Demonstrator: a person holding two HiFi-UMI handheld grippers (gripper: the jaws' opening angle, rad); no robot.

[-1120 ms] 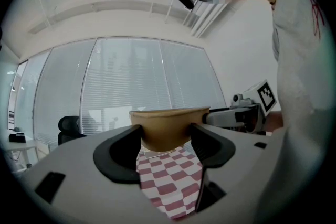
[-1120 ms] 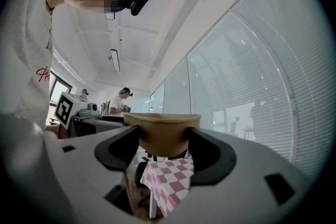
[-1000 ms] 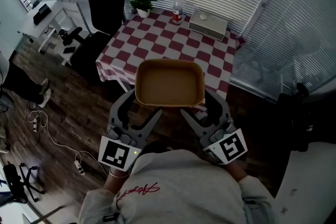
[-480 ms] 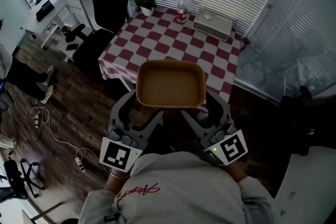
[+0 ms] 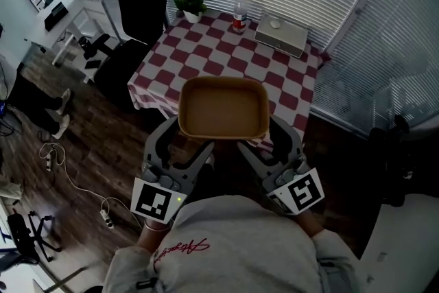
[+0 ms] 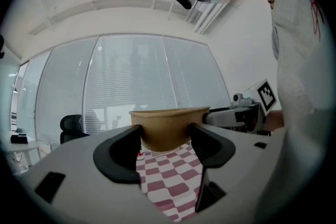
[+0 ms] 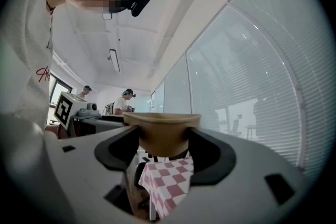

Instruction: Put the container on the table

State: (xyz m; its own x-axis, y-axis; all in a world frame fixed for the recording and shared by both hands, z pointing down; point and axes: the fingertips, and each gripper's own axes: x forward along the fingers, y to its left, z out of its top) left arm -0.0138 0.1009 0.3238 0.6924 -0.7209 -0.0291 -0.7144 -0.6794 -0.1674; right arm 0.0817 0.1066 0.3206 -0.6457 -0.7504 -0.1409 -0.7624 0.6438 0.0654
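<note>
A shallow brown container (image 5: pixel 223 108) hangs in the air over the near edge of the red-and-white checked table (image 5: pixel 226 55). My left gripper (image 5: pixel 182 138) is shut on its near left corner, and my right gripper (image 5: pixel 264 138) is shut on its near right corner. In the left gripper view the container (image 6: pixel 169 126) sits wedged between the jaws of my left gripper (image 6: pixel 165 136), with the table (image 6: pixel 168 176) below. The right gripper view shows the container (image 7: pixel 161 134) pinched the same way by my right gripper (image 7: pixel 163 141), above the table's corner (image 7: pixel 168 178).
On the table's far side stand a potted plant (image 5: pixel 192 5), a bottle (image 5: pixel 240 12) and a white box (image 5: pixel 281 34). A black office chair (image 5: pixel 137 17) stands left of the table. Cables (image 5: pixel 68 182) lie on the wood floor. Blinds cover the windows behind.
Both grippers have carried the container a little forward toward the table. The hold on it looks the same.
</note>
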